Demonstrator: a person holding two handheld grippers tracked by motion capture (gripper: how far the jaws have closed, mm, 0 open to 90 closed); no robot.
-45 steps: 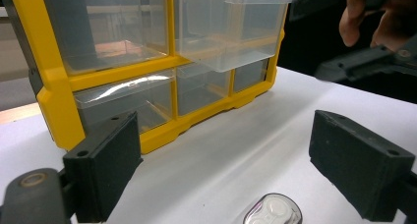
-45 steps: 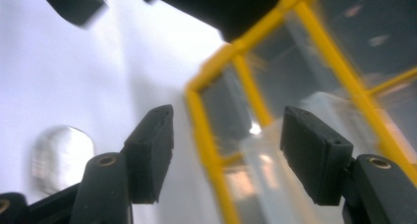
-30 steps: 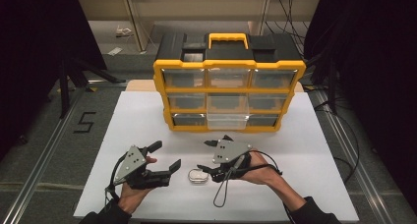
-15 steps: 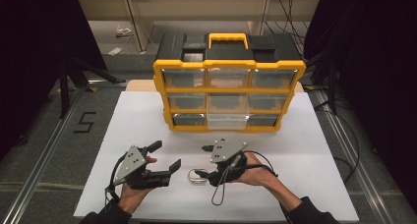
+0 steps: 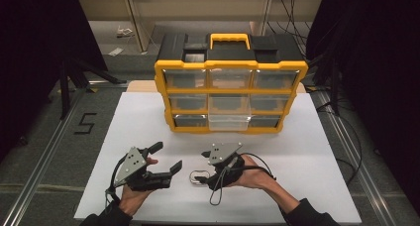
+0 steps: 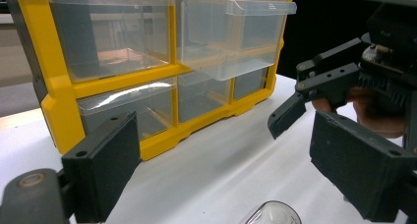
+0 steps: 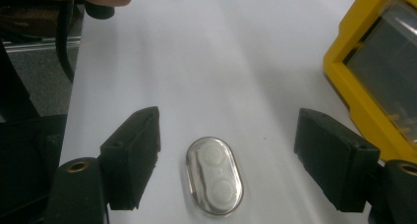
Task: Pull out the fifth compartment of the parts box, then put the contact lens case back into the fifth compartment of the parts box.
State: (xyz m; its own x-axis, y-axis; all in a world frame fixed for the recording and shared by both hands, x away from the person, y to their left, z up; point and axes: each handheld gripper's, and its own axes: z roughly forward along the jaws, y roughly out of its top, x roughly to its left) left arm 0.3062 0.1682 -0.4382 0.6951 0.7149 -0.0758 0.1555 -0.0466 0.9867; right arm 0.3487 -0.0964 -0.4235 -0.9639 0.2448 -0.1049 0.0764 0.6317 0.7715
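right gripper [image 7: 226,160]: jaws spread, straddling clear oval case [image 7: 214,176] | long axis along jaws | left gripper [image 5: 166,159]: spread, farther

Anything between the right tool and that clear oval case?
Nothing visible. The right tool is open with its jaws either side of the case, bare white table between them. The left tool sits apart to the side.

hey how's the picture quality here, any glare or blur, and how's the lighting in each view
High view: the white table is brightly lit against dark surroundings, slightly soft. Left gripper view: pinkish glare on the clear drawers of the yellow organizer; the near left gripper jaws are blurred. Right gripper view: the small clear oval case shows soft highlights; the right gripper jaws look soft.
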